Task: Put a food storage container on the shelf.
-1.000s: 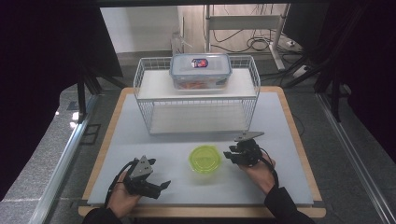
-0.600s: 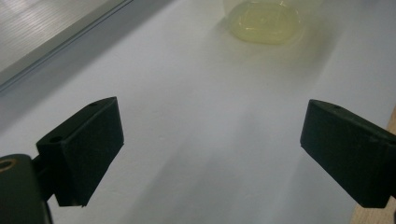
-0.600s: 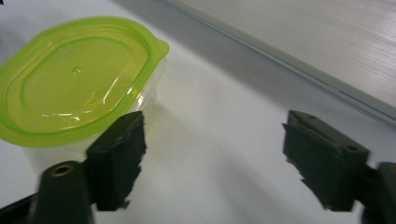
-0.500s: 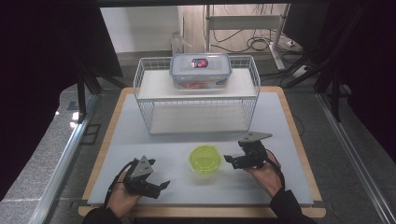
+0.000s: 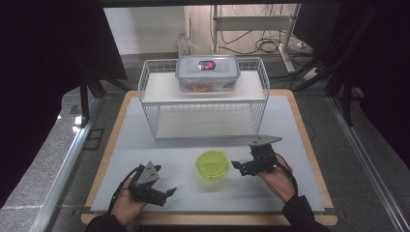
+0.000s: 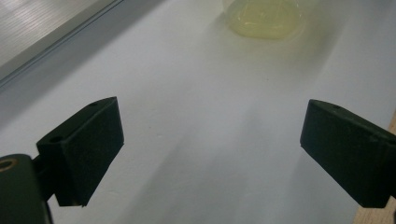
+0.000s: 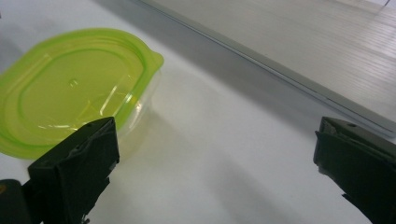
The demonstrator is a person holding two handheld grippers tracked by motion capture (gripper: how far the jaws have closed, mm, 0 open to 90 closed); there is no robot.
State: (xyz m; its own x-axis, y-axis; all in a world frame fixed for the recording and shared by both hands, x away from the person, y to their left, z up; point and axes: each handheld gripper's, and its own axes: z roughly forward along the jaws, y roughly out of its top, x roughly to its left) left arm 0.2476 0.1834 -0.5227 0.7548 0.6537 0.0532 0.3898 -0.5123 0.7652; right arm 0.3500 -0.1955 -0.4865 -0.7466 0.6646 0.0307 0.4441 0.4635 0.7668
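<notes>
We can't read any text here. Only candidate is a small red, white and dark label (image 5: pixel 207 64) on the lid of the clear lidded container (image 5: pixel 208 73) that sits on the wire rack (image 5: pixel 150 84), but it's too small and blurred to make out words or a brand. The green-lidded tub (image 7: pixel 70 88) has no print or markings we can see.
</notes>
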